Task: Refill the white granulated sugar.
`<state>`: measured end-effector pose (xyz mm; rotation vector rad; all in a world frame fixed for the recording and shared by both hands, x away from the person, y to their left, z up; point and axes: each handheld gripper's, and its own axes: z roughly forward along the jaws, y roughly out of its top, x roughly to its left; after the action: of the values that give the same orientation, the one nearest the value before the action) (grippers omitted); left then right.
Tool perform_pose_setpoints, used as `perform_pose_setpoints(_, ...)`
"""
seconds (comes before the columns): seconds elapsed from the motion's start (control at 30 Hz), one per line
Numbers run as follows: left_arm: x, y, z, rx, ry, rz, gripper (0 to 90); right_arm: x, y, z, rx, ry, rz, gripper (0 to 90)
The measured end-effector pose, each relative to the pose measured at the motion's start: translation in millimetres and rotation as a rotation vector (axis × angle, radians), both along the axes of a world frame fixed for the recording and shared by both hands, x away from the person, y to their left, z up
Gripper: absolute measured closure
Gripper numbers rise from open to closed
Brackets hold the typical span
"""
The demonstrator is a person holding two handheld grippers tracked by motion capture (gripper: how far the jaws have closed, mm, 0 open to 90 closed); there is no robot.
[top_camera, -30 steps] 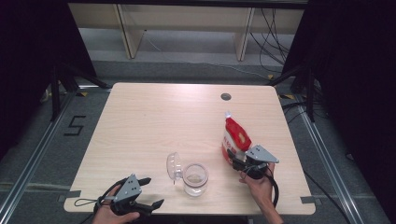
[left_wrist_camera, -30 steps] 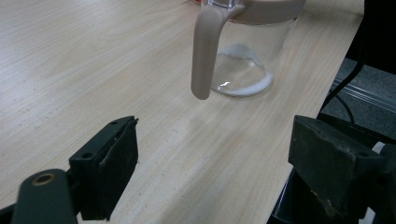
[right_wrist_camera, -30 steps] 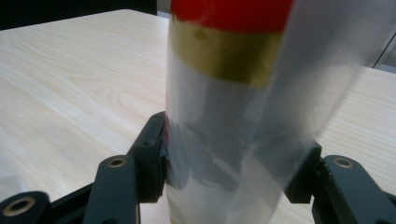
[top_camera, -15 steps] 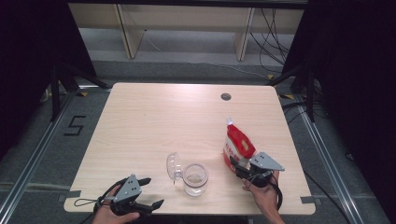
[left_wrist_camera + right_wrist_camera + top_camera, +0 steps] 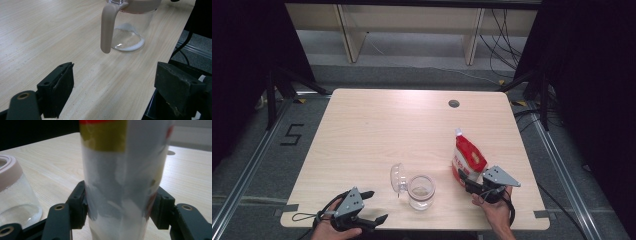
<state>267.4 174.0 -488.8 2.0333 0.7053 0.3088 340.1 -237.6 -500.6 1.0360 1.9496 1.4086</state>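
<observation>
A red and white pouch stands upright at the right of the wooden table. My right gripper is shut on its lower part. In the right gripper view both black jaws press the sides of the pouch, with the right gripper low on it. A clear glass jar with a beige rim sits near the front edge, its hinged lid swung open to the left. A little white stuff lies in the bottom of the jar. My left gripper rests open at the front left, and in its own view the left gripper faces the jar.
A dark round hole is set in the table near its far right. Metal rails run along the floor on both sides, and cables lie behind the table. The table's front edge lies close to my left gripper.
My right gripper has brought the pouch a little toward the near edge and to the right, and the pouch stands straighter. The left gripper and the jar have not moved.
</observation>
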Motion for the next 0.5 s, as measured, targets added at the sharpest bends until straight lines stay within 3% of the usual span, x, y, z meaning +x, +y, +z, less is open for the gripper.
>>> perform_pose_setpoints(0.03, 0.0, 0.0, 0.0, -0.001, 0.0, 0.0, 15.6, 1.1, -0.4, -0.9, 0.006, -0.005, 0.011, 40.7)
perform_pose_setpoints(0.07, 0.0, 0.0, 0.0, -0.002, 0.0, 0.001, 15.7, -0.9, 2.5, -2.4, 0.029, 0.014, -0.02, 38.4)
perform_pose_setpoints(0.13, 0.0, -0.1, -0.1, -0.001, 0.001, 0.0, 15.7, 4.0, 1.0, -5.3, 0.006, -0.022, -0.004, 36.4)
perform_pose_setpoints(0.27, 0.0, -0.4, -0.2, -0.002, 0.006, -0.003, 15.7, 6.8, 0.2, -6.0, 0.009, -0.039, -0.016, 33.8)
perform_pose_setpoints(0.3, 0.0, -0.5, -0.3, -0.002, 0.007, -0.004, 15.6, 6.3, 1.0, -6.4, 0.017, -0.045, -0.03, 31.8)
perform_pose_setpoints(0.33, -0.1, -0.4, -0.5, 0.006, 0.001, 0.0, 15.7, 5.6, 3.9, -7.5, 0.056, -0.059, -0.049, 30.9)
perform_pose_setpoints(0.37, -0.8, -1.3, -0.8, -0.002, 0.002, 0.007, 15.6, 5.2, 3.3, -6.9, 0.043, -0.036, -0.024, 30.5)
perform_pose_setpoints(0.43, -0.2, -0.9, -0.9, 0.004, 0.002, 0.0, 15.6, 6.0, 4.5, -7.3, 0.055, -0.055, -0.022, 29.5)
perform_pose_setpoints(0.5, 1.1, -0.4, -1.3, 0.03, -0.011, 0.001, 15.6, 5.9, 4.1, -7.6, 0.056, -0.043, -0.03, 28.1)
